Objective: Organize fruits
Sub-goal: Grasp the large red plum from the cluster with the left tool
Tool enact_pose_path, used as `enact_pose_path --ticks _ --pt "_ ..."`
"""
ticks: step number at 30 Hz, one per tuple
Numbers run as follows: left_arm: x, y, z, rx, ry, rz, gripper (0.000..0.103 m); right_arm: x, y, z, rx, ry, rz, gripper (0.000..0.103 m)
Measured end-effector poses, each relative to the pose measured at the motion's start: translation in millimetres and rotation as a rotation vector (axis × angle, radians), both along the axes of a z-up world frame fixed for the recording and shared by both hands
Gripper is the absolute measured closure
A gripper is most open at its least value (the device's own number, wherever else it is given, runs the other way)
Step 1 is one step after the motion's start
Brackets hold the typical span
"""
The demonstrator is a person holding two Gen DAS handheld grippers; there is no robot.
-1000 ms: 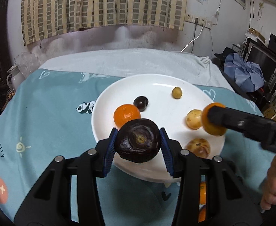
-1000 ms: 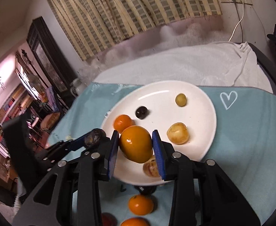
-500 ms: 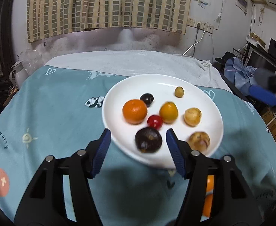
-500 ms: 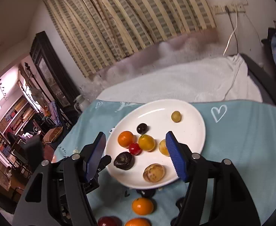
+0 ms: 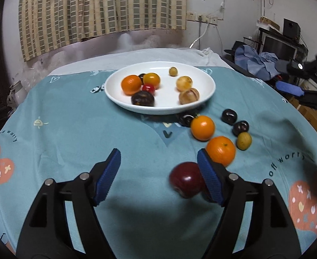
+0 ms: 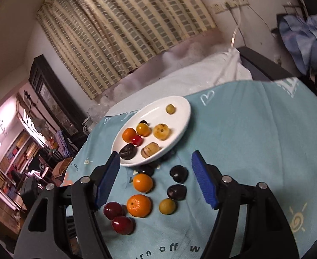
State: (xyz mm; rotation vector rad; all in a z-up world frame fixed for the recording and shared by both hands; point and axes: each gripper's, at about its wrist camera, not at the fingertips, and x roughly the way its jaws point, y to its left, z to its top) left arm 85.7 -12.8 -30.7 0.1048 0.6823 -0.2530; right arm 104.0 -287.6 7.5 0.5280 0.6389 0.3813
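Observation:
A white plate (image 5: 201,76) (image 6: 181,119) holds several fruits: an orange (image 5: 131,84), a yellow-orange fruit (image 5: 151,80), a small red one (image 5: 148,88), a dark wrinkled one (image 5: 142,98) and tan ones. Loose on the teal cloth lie two oranges (image 5: 202,127) (image 5: 221,150), dark plums (image 5: 229,116), a small olive fruit (image 5: 244,140) and a red apple (image 5: 186,181). My left gripper (image 5: 158,174) is open and empty, its right finger beside the apple. My right gripper (image 6: 155,179) is open and empty above the loose fruits; it shows at the left view's right edge (image 5: 292,87).
The teal cartoon tablecloth (image 5: 72,133) covers the table, with a white towel (image 6: 201,77) behind the plate. Two red fruits (image 6: 119,219) lie near the right gripper's left finger. A curtain, cables and cluttered furniture stand behind and to the sides.
Both grippers opened and let go: the dark fruit and the yellow-orange fruit now lie on the plate. Both grippers pulled back toward me, and the loose fruits came into view.

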Motion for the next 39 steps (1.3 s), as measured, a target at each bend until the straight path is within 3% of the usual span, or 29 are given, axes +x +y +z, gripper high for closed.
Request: enact_pose_path --ticks 16,21,24,30,33,39 --pt "12 -9 -20 0.042 0.087 -0.049 0.024 -2 9 -7 -0.062 0.031 0.009 0.034" --pt "12 24 -9 0.014 0.051 0.065 0.025 -4 3 -3 -0.044 0.022 -0.003 0.034" --pt "3 35 -2 -0.030 0.024 0.073 0.025 -5 4 -2 -0.046 0.016 0.001 0.034" --pt "0 25 -16 0.045 0.068 0.051 0.026 -5 9 -3 -0.071 0.015 0.012 0.034" --pt "6 37 -17 -0.017 0.101 0.070 0.040 -5 10 -2 -0.072 0.015 0.012 0.034" --pt "14 44 -24 -0.042 0.143 0.093 0.051 -4 14 -4 -0.091 0.014 0.022 0.034"
